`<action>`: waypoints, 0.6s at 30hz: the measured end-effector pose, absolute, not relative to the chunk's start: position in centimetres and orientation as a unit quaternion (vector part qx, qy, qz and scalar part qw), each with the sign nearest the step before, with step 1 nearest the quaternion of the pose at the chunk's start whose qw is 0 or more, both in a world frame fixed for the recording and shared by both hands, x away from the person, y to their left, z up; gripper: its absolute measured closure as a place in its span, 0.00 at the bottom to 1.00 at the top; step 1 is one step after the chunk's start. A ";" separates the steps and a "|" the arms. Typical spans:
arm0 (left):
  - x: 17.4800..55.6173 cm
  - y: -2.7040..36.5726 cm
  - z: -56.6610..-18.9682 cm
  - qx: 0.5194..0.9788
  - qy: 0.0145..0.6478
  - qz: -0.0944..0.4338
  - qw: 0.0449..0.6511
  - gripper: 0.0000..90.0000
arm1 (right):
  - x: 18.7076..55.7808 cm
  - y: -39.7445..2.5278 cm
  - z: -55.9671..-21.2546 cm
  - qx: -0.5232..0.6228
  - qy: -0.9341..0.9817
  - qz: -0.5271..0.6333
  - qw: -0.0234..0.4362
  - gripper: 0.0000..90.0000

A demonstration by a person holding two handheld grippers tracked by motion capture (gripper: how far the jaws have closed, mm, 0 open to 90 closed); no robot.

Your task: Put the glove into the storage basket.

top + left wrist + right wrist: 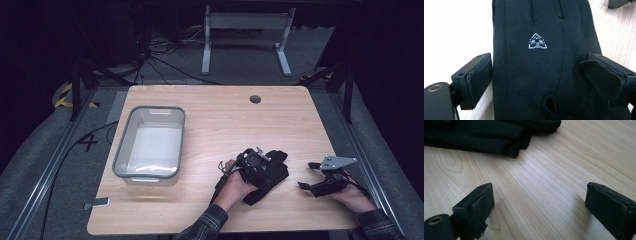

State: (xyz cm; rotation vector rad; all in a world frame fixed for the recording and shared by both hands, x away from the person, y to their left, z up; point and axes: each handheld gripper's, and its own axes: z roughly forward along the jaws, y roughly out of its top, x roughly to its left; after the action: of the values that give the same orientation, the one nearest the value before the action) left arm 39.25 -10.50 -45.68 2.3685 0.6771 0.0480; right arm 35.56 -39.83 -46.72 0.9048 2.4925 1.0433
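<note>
Your left tongs (537, 82) are open astride the black glove (541, 62) lying on the tabletop (220, 120) right of the grey tub (131, 120); I'd centre, close squarely across the fabric, and keep the open, empty right tongs (539, 212) clear.

We wear dark plaid sleeves (207, 225) at both forearms. Our left gripper (537, 82) has two black jaws with worn, frayed pads (602, 78), small screw holes and a brass-ringed hole near its left jaw. Our right gripper (320, 177) is black too, topped by a grey three-cornered plate (337, 161), with thin cables trailing beside that plate
</note>
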 end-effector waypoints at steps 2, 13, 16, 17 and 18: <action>39.2 -10.4 -45.7 0.907 0.258 0.019 0.332 0.12 | 35.6 -39.8 -46.7 0.312 0.866 0.362 0.146 0.09; 38.7 -10.3 -45.2 0.917 0.215 -0.002 0.335 0.52 | 35.6 -39.8 -46.8 0.308 0.868 0.362 0.144 0.08; 38.8 -10.3 -45.3 0.915 0.214 -0.018 0.341 0.66 | 35.6 -39.8 -46.8 0.308 0.868 0.362 0.144 0.08; 38.8 -10.2 -45.3 0.914 0.216 -0.021 0.342 0.69 | 35.6 -39.8 -46.8 0.308 0.868 0.362 0.144 0.08; 38.9 -10.2 -45.3 0.913 0.218 -0.027 0.344 0.71 | 35.6 -39.8 -46.8 0.308 0.868 0.362 0.144 0.08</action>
State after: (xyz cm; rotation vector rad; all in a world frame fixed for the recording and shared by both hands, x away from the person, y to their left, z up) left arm 38.91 -10.17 -45.30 2.3706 0.5656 -0.0702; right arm 35.58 -39.76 -46.77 0.8890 2.5022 1.0436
